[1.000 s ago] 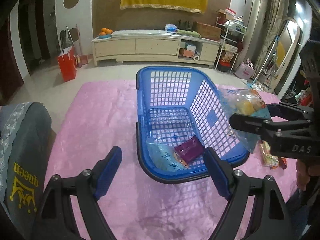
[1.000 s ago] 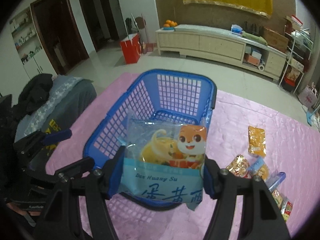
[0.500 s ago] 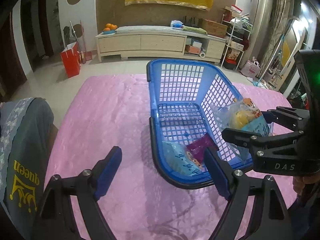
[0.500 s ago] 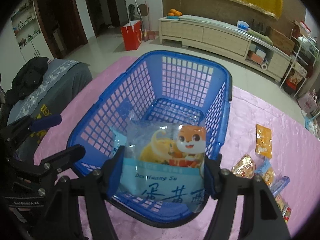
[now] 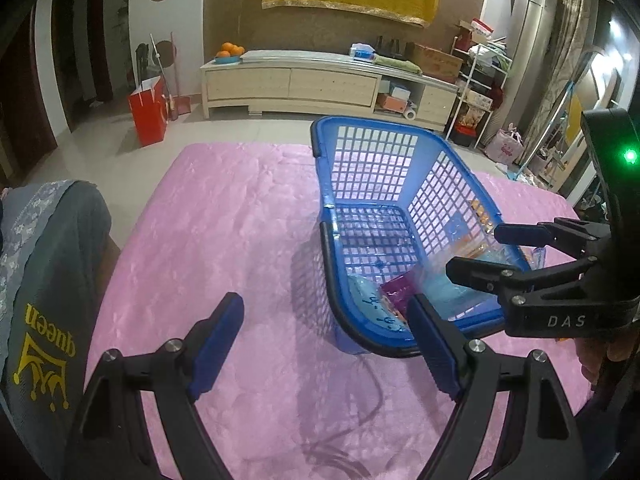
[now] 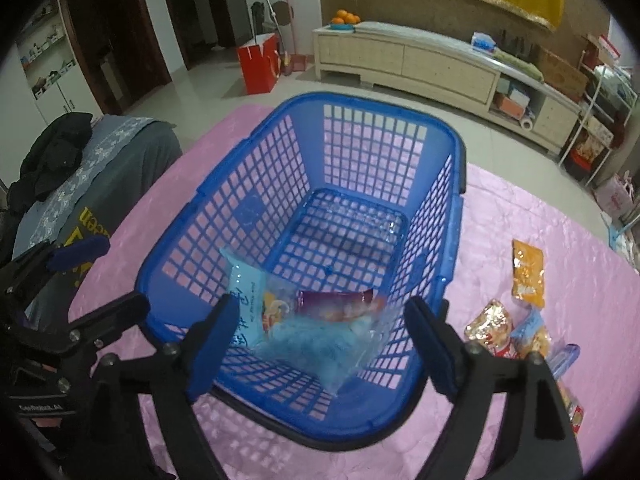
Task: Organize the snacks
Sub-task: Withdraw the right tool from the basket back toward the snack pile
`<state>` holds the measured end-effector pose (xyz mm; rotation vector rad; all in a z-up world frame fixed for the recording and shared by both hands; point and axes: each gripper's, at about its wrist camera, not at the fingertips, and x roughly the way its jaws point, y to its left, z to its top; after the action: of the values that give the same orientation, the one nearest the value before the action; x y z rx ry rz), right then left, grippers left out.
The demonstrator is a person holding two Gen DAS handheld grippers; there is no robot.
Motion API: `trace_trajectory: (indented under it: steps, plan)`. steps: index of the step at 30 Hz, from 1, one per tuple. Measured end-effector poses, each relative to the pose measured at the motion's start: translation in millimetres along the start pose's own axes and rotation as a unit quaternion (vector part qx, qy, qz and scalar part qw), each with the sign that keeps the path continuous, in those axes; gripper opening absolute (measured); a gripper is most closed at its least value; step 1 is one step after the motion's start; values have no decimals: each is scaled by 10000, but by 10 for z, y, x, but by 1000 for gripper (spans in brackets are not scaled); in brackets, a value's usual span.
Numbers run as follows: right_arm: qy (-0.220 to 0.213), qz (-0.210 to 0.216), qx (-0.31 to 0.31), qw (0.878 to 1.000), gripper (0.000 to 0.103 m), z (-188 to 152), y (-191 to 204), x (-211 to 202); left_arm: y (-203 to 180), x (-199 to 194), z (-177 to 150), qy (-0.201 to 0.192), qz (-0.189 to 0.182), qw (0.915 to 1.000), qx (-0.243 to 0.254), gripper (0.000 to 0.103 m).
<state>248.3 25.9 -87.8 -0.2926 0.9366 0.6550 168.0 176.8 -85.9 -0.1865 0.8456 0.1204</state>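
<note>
A blue plastic basket (image 6: 360, 128) (image 5: 384, 128) stands on the pink cloth. My right gripper (image 6: 320, 340) (image 5: 476, 252) is open over its near end. A clear and light-blue snack bag (image 6: 320, 344) is blurred, dropping free between the fingers into the basket. Inside lie another light-blue bag (image 6: 246, 300) (image 5: 372, 308) and a purple pack (image 6: 336, 300) (image 5: 396, 292). My left gripper (image 5: 328, 340) is open and empty over the cloth, left of the basket's near corner.
Several loose snack packs lie on the cloth right of the basket: an orange pack (image 6: 528, 272), a gold one (image 6: 488, 328), others at the right edge. Grey clothing (image 5: 44, 288) lies on the left. A cabinet (image 5: 328, 84) and a red bag (image 5: 148, 116) stand beyond.
My right gripper moved over the basket and opened, letting go of the squirrel-print snack bag, which now falls into the basket. My left gripper shifted left, still open.
</note>
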Motion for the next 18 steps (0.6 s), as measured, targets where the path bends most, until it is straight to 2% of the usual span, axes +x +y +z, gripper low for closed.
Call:
trace_trajectory:
  steps: [2,9,18]
  plan:
    - [-105,-94,-69,9999,98,-23,17,-96,-23,-20,-5,-20,-15,10000,43,82]
    - [-391,-252,-33,9989,99,-211,-113,-502,-168,-143,-30,-145,-148,9997,140,82]
    - [-600,-431,272,9969,99,-525,-405,-987,-581,-295,-78,-242,-292,9985,404,82]
